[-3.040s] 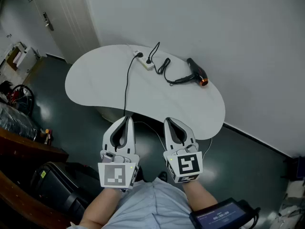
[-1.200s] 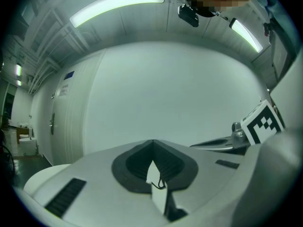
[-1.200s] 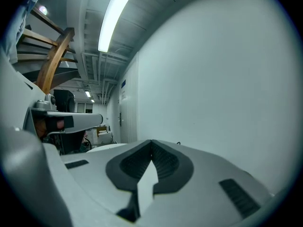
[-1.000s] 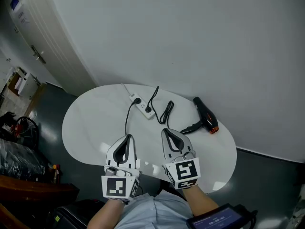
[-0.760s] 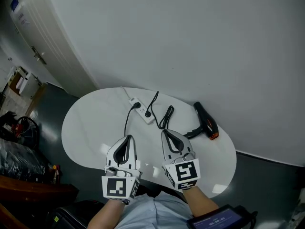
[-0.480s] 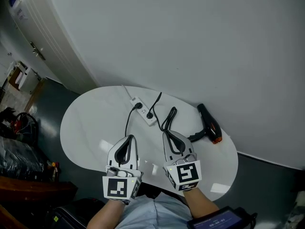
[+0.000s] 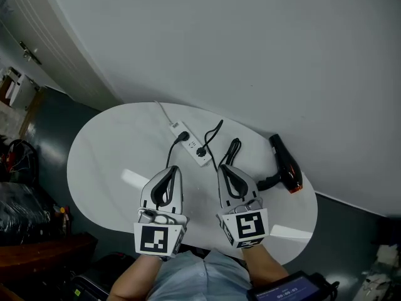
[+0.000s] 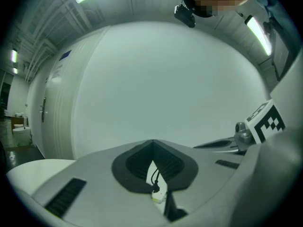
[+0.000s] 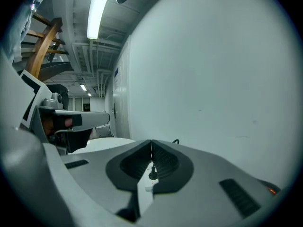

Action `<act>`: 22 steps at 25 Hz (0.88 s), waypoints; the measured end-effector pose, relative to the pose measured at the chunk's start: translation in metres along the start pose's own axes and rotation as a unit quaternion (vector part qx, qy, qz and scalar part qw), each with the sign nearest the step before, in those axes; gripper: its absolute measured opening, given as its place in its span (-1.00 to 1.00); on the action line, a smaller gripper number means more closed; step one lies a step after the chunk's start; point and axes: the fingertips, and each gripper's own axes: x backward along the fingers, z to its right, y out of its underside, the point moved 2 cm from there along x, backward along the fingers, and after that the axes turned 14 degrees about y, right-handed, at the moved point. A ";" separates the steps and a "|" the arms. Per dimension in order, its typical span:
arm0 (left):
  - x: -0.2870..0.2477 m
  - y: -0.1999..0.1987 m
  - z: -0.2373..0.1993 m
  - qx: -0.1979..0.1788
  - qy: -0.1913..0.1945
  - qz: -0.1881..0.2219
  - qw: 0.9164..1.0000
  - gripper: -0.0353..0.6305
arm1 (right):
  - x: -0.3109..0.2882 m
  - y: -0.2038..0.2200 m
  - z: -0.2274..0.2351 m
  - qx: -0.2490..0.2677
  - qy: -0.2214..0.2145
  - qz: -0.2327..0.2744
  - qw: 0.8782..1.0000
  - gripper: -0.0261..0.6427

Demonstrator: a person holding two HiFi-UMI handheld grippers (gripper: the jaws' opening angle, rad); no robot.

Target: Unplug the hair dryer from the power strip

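Both hands have advanced over the table (image 7: pixel 106 162); left gripper (image 7: pixel 171 170) and right gripper (image 7: pixel 225 169), clenched and empty, sit near the power strip (image 7: pixel 190 144). Hair dryer (image 7: pixel 286 166) lies far right; we risk yanking the wrong plug or dragging the unheld strip.

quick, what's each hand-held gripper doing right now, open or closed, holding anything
Left hand-held gripper: closed, holding nothing.
Right hand-held gripper: closed, holding nothing.
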 end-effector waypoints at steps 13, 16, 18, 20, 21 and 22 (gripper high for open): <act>-0.058 0.053 -0.049 0.014 0.047 -0.049 0.998 -0.90 | -0.063 0.052 -0.005 0.012 0.012 -0.069 0.997 -0.92; -0.069 0.071 -0.053 0.057 0.044 -0.063 0.995 -0.90 | -0.074 0.067 -0.007 0.011 0.009 -0.079 0.997 -0.92; -0.073 0.084 -0.055 0.082 0.042 -0.073 0.993 -0.90 | -0.081 0.074 -0.010 0.007 0.007 -0.078 0.997 -0.92; -0.078 0.096 -0.056 0.092 0.046 -0.083 0.991 -0.90 | -0.085 0.087 -0.010 0.010 0.004 -0.099 0.995 -0.92; -0.080 0.102 -0.056 0.096 0.049 -0.087 0.990 -0.90 | -0.088 0.092 -0.011 0.010 0.002 -0.107 0.994 -0.92; -0.082 0.108 -0.056 0.099 0.051 -0.092 0.990 -0.90 | -0.090 0.095 -0.012 0.006 0.001 -0.107 0.994 -0.92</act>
